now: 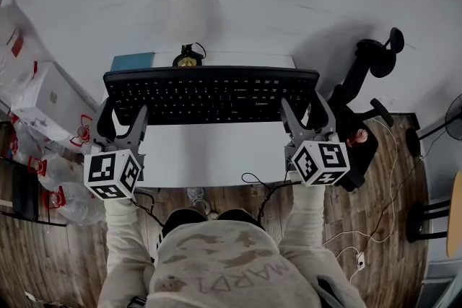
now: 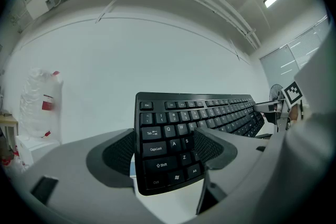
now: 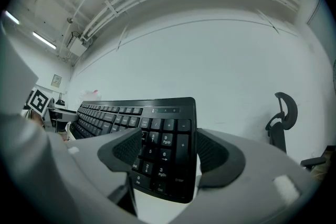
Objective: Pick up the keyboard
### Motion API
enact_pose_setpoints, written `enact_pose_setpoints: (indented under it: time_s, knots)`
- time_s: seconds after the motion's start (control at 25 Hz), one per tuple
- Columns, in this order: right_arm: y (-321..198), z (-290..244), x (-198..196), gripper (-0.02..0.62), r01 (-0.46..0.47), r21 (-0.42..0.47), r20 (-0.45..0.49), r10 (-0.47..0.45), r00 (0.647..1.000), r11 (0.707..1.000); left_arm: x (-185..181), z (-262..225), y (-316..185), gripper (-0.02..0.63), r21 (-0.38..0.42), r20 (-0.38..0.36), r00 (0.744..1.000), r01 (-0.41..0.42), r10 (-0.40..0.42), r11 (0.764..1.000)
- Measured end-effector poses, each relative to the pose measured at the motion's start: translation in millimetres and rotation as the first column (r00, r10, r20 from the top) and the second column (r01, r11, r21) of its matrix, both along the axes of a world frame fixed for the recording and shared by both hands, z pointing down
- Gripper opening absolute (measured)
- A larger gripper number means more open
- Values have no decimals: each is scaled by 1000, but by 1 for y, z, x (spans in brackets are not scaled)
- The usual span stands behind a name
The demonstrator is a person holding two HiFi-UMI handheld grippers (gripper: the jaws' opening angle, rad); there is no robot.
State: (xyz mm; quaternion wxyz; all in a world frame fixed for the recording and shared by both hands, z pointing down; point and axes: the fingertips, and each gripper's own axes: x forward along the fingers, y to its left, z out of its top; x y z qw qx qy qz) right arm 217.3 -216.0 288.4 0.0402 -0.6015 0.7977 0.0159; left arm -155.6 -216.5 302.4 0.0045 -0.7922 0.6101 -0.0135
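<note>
Black keyboard [image 1: 209,94] is over the white bench [image 1: 209,155], left gripper [image 1: 121,117] fingers closed on its left end, right gripper [image 1: 307,115] fingers closed on the numpad end; likely light, stiff, slick plastic, so end grips suit it.

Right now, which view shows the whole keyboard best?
The head view: the keyboard shows end to end there, between the left gripper and the right gripper. The left gripper view shows it foreshortened from one end; the right gripper view, from the other.
</note>
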Motion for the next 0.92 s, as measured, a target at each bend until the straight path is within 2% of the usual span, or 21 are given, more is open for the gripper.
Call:
enact_pose_setpoints:
  time_s: [0.92]
  knots:
    - [3, -9, -14, 334, 12, 15, -8, -12, 1000, 1000, -14, -7, 7, 360, 6, -5, 1000, 17, -17, 1000]
